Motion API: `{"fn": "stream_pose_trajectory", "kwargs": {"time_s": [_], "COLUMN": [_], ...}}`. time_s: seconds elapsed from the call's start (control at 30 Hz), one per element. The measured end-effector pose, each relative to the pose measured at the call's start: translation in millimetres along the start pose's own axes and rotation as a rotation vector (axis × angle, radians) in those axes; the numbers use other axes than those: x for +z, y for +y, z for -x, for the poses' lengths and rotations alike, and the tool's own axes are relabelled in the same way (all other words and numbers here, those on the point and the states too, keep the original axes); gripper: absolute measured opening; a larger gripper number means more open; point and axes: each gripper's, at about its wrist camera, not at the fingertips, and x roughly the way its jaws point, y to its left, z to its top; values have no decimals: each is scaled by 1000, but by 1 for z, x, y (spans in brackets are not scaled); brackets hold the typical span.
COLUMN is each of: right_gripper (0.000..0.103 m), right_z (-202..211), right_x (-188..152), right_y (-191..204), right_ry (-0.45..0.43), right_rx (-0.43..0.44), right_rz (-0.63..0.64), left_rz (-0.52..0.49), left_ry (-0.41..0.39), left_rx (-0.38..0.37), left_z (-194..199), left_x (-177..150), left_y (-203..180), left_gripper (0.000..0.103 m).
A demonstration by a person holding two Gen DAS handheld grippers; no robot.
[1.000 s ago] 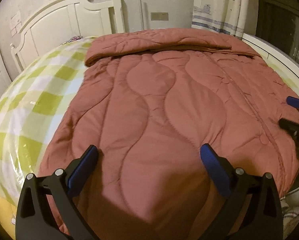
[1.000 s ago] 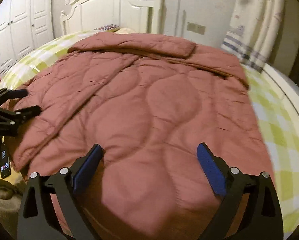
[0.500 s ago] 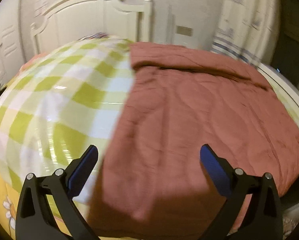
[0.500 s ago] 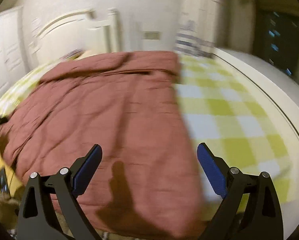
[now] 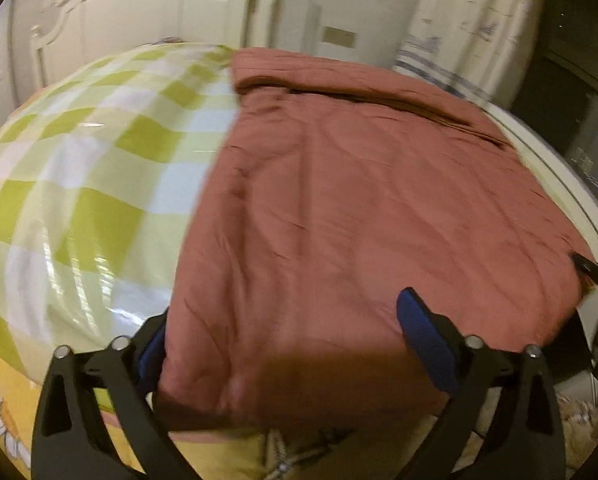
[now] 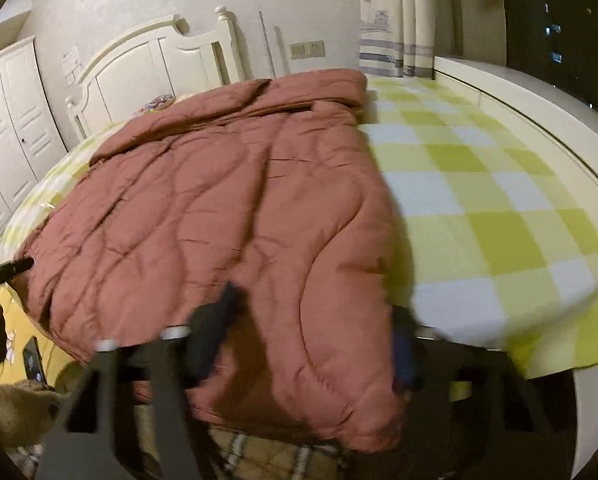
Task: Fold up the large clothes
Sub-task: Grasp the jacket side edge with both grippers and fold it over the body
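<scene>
Both sets of jaws are closing around the near corners of the quilt (image 5: 359,208): the left gripper (image 5: 283,344) wide, the right gripper (image 6: 311,320) narrower. Spread on the checked bed sheet (image 6: 479,200), it looks soft, bulky and floppy; corners suit best.

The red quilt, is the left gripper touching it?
Touching. The left wrist view shows the left gripper closing around the red quilt, its near edge lying against one blue pad.

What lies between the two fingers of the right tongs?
In the right wrist view, the near right corner of the reddish quilt lies between the closing fingers of the right tongs; whether the pads press it yet, blur hides.
</scene>
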Motion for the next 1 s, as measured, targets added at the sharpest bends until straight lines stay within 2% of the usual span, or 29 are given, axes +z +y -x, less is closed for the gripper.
{"fn": "stream_pose_trajectory", "kwargs": {"time_s": [0.03, 0.07, 0.1, 0.13, 0.2, 0.3, 0.43, 0.5, 0.6, 0.7, 0.77, 0.83, 0.9, 1.0], "right_gripper": [26, 25, 21, 19, 18, 16, 16, 15, 15, 16, 16, 16, 16, 16], "right_z": [-1, -3, -3, -3, -3, 7, 49, 86, 147, 200, 210, 200, 170, 113], "right_x": [0, 0, -1, -1, -1, 1, 15, 21, 31, 47, 61, 77, 103, 150], "right_y": [2, 3, 3, 2, -8, -24, -18, -13, -3, 6, 6, 4, 7, 4], "right_ry": [-3, -3, -7, -9, -6, -22, -77, -140, -251, -365, -392, -369, -311, -232], "right_rx": [11, 26, 37, 59, 135, 229, 357, 443, 508, 502, 504, 498, 451, 421], "right_rz": [-18, -33, -42, -58, -125, -209, -199, -166, -79, -6, -25, -63, -91, -157], "left_rz": [-13, -14, 0, 28, 110, 140, 168, 164, 155, 138, 144, 211, 294, 368], "left_ry": [-1, -2, -2, 8, 5, -57, -187, -261, -373, -466, -475, -427, -352, -291], "left_rx": [0, 1, -14, -61, -175, -241, -374, -446, -575, -597, -571, -568, -573, -496], "left_z": [1, 1, 1, 0, 4, 27, 82, 119, 173, 214, 220, 206, 178, 125], "left_x": [-1, 0, 2, 4, 8, 13, 20, 19, 15, 16, 23, 37, 60, 109], "left_y": [-4, -6, -4, 0, 12, 16, 19, 21, 26, 31, 33, 38, 44, 53], "left_gripper": [77, 67, 43, 23, 18, 16, 15, 15, 15, 17, 22, 26, 26, 26]}}
